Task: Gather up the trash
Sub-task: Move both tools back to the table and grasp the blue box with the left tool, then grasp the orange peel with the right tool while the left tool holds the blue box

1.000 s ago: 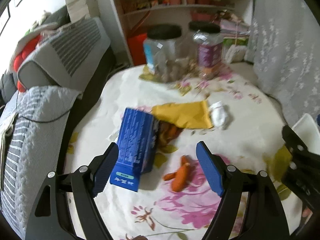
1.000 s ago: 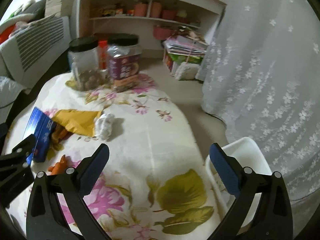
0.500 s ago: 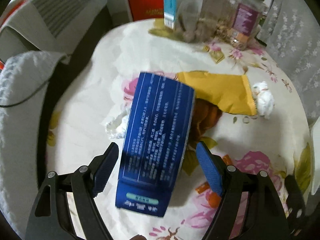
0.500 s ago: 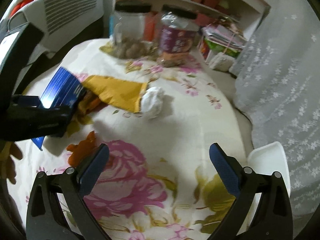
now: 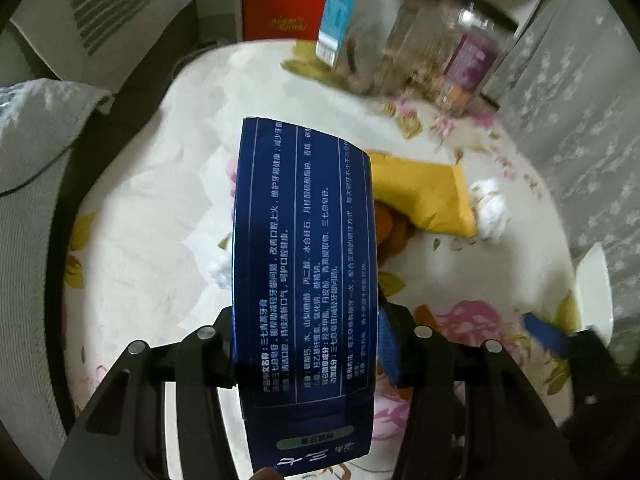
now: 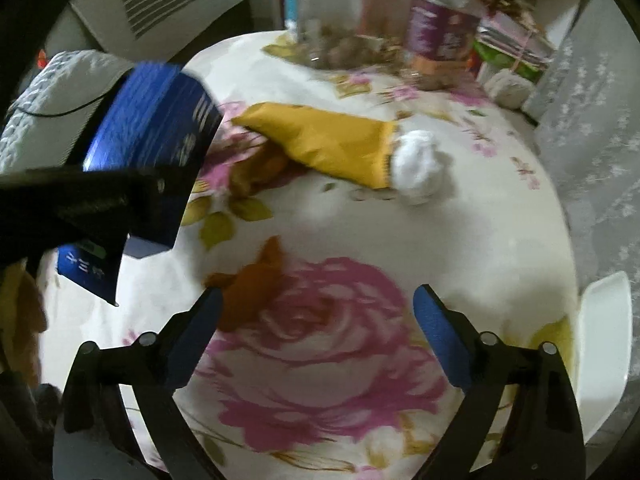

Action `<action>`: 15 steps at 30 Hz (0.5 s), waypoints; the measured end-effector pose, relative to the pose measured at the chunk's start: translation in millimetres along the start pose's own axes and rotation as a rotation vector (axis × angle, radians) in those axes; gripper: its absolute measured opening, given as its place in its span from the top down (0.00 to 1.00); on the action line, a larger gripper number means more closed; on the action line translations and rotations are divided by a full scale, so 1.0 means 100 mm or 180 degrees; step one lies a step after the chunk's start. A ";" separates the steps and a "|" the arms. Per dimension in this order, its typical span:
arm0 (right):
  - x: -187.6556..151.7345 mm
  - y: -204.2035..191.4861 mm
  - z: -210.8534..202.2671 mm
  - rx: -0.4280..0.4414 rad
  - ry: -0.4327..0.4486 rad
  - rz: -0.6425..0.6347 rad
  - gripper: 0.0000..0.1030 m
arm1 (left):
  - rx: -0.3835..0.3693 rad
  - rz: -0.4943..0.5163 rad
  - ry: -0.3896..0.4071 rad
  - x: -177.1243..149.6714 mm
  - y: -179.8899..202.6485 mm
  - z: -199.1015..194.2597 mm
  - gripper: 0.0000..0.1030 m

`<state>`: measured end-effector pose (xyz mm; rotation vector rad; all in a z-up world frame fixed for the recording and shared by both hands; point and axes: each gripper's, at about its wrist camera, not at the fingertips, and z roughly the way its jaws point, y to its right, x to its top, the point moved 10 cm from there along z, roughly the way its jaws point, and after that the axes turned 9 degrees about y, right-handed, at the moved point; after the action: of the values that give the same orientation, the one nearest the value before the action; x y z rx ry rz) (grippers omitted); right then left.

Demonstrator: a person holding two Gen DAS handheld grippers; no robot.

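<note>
A dark blue carton point(image 5: 304, 264) printed with white text stands between the jaws of my left gripper point(image 5: 306, 320), which are closing, the pads pressing on its two sides. From the right wrist view the carton point(image 6: 156, 120) sits tilted at the left. My right gripper point(image 6: 316, 312) hangs open over the flowered tablecloth point(image 6: 360, 240), its jaws closing slightly with nothing between them; orange peel point(image 6: 256, 284) lies by its left finger. A yellow bag point(image 6: 332, 148) and a crumpled white tissue point(image 6: 418, 168) lie further back. More peel shows beside the carton.
Two clear jars point(image 6: 440, 36) stand at the table's far side. A white bin point(image 6: 604, 344) sits off the right edge, by a lace curtain. Grey striped cushions point(image 5: 32, 160) line the left. Another white tissue point(image 5: 218, 272) peeks out left of the carton.
My left gripper came down around the blue carton and its jaws closed in on the sides. My right gripper dropped lower over the pink flower, toward the orange peel.
</note>
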<state>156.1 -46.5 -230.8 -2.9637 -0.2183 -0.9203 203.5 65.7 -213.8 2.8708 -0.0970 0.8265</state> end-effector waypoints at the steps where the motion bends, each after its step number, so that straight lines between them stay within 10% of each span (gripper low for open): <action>1: -0.01 -0.05 0.02 0.0021 -0.0021 -0.0016 0.16 | 0.0004 -0.0008 0.0047 0.02 -0.02 -0.06 0.51; 10: -0.06 -0.28 0.29 0.0095 -0.0163 0.0053 0.40 | 0.0150 -0.0116 0.0221 0.11 -0.25 -0.32 0.51; 15: -0.06 -0.43 0.26 0.0182 -0.0138 0.0021 0.73 | 0.0200 -0.0111 0.0190 0.05 -0.33 -0.31 0.51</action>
<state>160.3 -3.1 -256.2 -2.9322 -0.2317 -0.8352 195.4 103.2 -189.3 2.8941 -0.0141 0.9237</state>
